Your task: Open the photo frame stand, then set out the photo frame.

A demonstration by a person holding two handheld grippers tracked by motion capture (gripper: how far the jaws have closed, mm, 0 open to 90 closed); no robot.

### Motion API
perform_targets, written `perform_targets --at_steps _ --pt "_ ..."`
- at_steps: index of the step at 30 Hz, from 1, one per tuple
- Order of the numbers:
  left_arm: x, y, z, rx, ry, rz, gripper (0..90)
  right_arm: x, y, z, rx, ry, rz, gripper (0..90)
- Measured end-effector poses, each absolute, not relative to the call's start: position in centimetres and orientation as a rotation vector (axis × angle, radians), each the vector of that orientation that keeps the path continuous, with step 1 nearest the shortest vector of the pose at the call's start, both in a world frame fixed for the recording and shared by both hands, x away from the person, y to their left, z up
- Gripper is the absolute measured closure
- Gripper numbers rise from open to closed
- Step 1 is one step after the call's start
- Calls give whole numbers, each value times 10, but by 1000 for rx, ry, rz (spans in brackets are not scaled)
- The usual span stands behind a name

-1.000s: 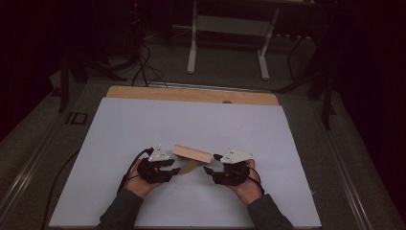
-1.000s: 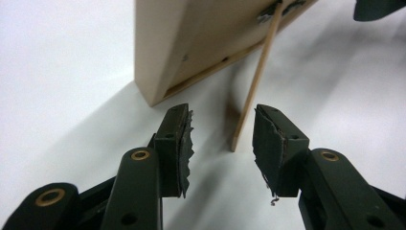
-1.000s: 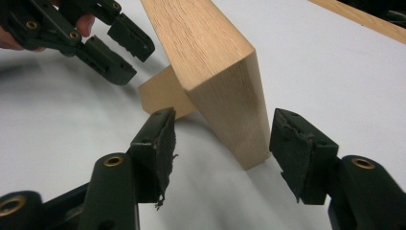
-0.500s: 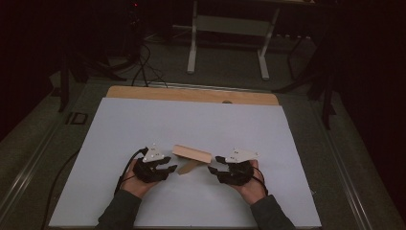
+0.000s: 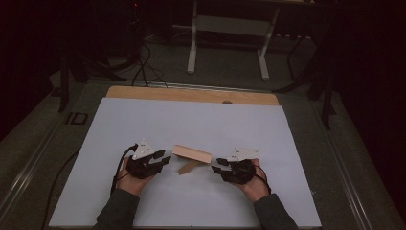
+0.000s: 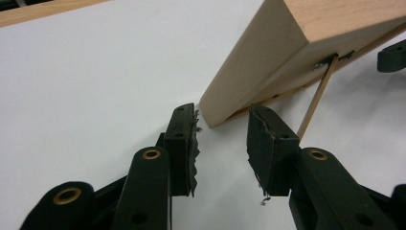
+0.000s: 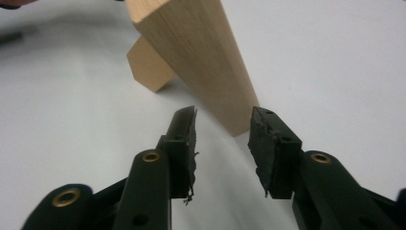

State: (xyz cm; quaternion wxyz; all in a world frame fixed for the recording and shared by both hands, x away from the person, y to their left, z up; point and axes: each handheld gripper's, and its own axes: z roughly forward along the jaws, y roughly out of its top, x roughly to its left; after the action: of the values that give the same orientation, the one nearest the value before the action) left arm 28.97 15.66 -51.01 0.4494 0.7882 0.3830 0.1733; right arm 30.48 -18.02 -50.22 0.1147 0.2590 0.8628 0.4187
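Observation:
A light wooden block (image 5: 191, 154) lies slanted on the white sheet, propped on a thin wooden flap (image 5: 186, 167) under it. My left gripper (image 5: 167, 158) is at its left end. In the left gripper view the block's corner (image 6: 268, 52) sits just at the gripper's tips (image 6: 221, 120); the jaws have just been closing, with a gap still at both pads. My right gripper (image 5: 214, 165) is at the block's right end. Its jaws (image 7: 222, 120) have also just been closing, and the block's end (image 7: 191, 43) reaches in between the tips, unpressed. The flap (image 7: 148, 67) shows behind.
The white sheet (image 5: 191, 124) covers most of the table; a bare wooden strip (image 5: 191, 95) runs along its far edge. Beyond it stand a metal frame's legs (image 5: 192, 52) and floor cables (image 5: 143, 62). A thin strut (image 6: 316, 96) hangs under the block.
The left hand has edged slightly to the left and the right hand slightly to the right. The wooden block lies where it was.

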Motion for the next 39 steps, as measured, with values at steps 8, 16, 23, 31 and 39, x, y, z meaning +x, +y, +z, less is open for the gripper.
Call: perform_targets --at_steps 8,16,23,31,39 --pt "290 162 -507 1900 959 447 656 312 -191 -501 805 2509 1221 662" --pt "290 162 -507 1892 962 441 663 318 -195 -500 878 2428 1254 667" --pt "289 158 -508 1910 943 419 712 324 -198 -500 957 2351 1337 683" --pt "286 152 -507 1933 916 404 780 326 -196 -500 984 2320 1390 793" --pt "285 144 -508 1956 882 363 895 324 -187 -497 963 2316 1399 897"
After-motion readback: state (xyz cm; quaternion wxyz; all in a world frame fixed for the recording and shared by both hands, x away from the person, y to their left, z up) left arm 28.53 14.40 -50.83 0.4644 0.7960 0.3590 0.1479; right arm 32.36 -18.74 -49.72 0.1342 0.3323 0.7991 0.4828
